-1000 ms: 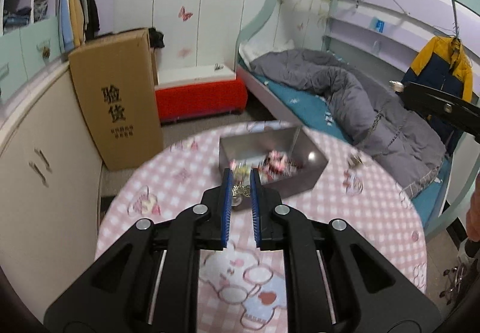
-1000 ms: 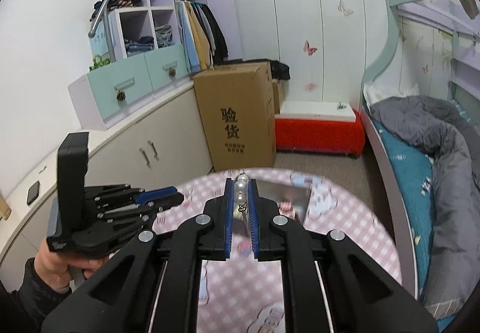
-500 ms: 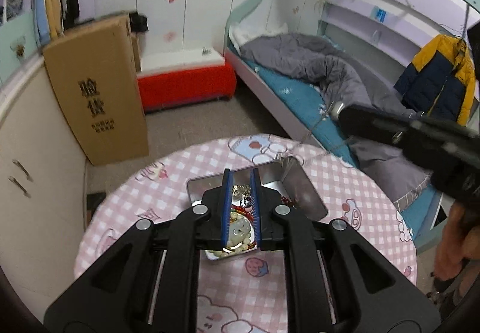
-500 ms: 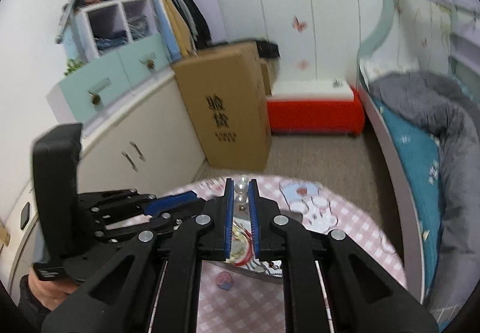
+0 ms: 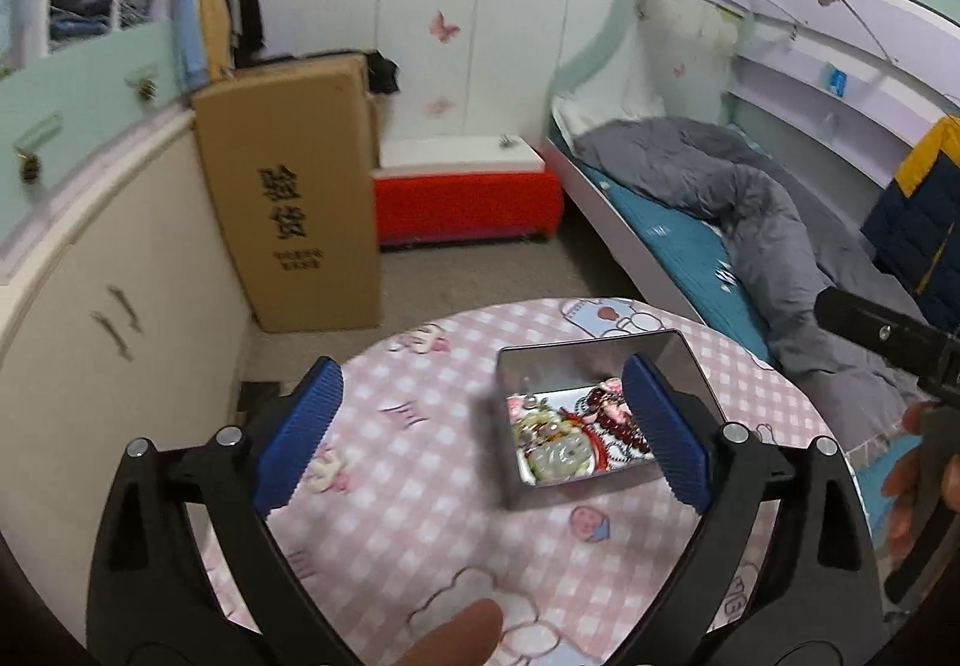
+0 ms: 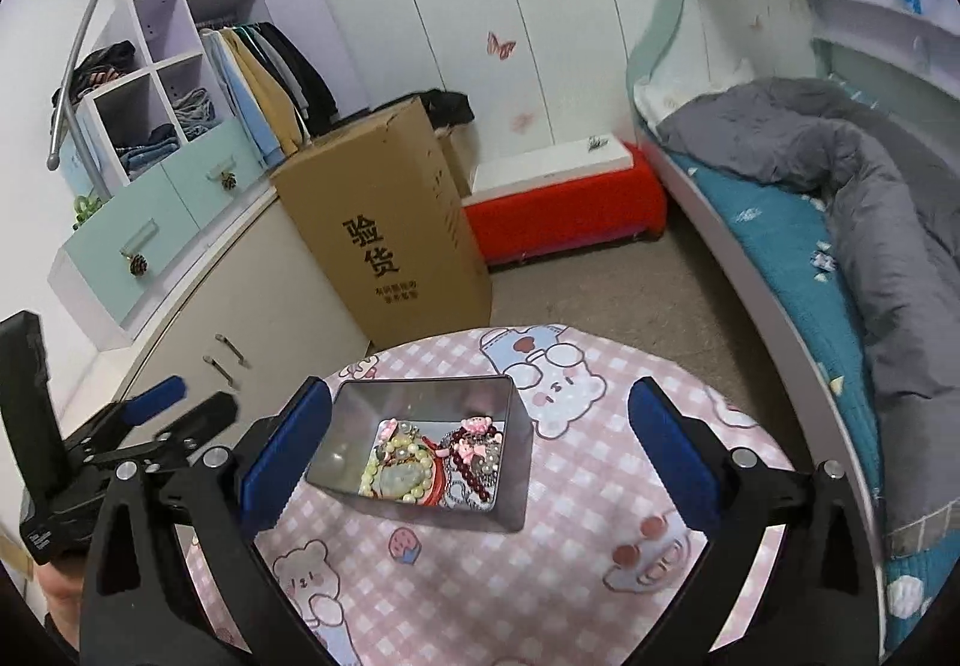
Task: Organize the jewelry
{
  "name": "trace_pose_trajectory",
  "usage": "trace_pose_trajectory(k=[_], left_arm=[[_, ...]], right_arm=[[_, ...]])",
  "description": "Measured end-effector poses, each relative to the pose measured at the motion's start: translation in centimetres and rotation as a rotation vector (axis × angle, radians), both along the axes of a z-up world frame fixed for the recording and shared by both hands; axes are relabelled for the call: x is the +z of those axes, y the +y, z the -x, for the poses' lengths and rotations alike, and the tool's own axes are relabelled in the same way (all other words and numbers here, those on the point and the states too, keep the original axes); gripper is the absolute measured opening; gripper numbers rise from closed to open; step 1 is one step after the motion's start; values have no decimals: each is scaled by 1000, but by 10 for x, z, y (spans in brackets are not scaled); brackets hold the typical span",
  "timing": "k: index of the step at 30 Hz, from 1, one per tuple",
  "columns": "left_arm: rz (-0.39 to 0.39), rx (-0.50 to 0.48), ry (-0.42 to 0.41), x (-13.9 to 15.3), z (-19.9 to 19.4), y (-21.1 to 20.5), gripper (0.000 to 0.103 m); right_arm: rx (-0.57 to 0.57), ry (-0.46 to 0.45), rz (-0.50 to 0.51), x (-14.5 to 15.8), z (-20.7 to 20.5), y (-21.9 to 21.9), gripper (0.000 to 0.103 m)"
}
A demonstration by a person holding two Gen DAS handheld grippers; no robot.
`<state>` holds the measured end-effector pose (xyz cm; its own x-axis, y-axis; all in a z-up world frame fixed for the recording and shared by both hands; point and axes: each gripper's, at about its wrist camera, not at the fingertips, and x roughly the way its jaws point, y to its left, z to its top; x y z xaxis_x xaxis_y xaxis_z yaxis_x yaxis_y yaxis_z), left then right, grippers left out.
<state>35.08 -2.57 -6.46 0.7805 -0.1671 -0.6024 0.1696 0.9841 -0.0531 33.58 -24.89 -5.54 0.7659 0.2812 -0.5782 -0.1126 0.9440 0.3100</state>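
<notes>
A rectangular metal tin [image 5: 690,366] [image 6: 510,492] stands on the round table and holds a heap of jewelry [image 5: 570,438] [image 6: 432,462]: pale bead bracelets, dark red beads, a red cord, pink charms. My left gripper [image 5: 480,426] is open and empty, held above the table, with its right finger over the tin's right side. My right gripper [image 6: 480,450] is open and empty above the tin, its fingers spread to either side. The left gripper also shows at the left edge of the right wrist view [image 6: 138,420].
The round table has a pink checked cloth [image 5: 420,516] [image 6: 600,546] with cartoon prints. Behind it stand a tall cardboard box [image 6: 390,228], a red bench [image 6: 570,210], cream cabinets [image 5: 120,306] and a bed with a grey quilt [image 5: 750,210].
Both grippers were shut, the right on a pale bead strand, the left seemingly on jewelry too. Both have opened over the tin and drawn back; the jewelry now lies in the tin.
</notes>
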Motion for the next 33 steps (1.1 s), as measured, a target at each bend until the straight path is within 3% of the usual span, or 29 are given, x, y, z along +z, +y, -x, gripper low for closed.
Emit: trace_pose_trajectory(k=[10, 18, 33], left_arm=[[-55, 55, -175, 54, 112, 15, 97], [-37, 98, -317, 86, 193, 20, 97], [8, 188, -372, 80, 267, 34, 97]], right_arm=[[10, -115, 61, 44, 83, 20, 95], [-17, -199, 75, 48, 151, 27, 95], [-119, -287, 164, 47, 249, 50, 95]])
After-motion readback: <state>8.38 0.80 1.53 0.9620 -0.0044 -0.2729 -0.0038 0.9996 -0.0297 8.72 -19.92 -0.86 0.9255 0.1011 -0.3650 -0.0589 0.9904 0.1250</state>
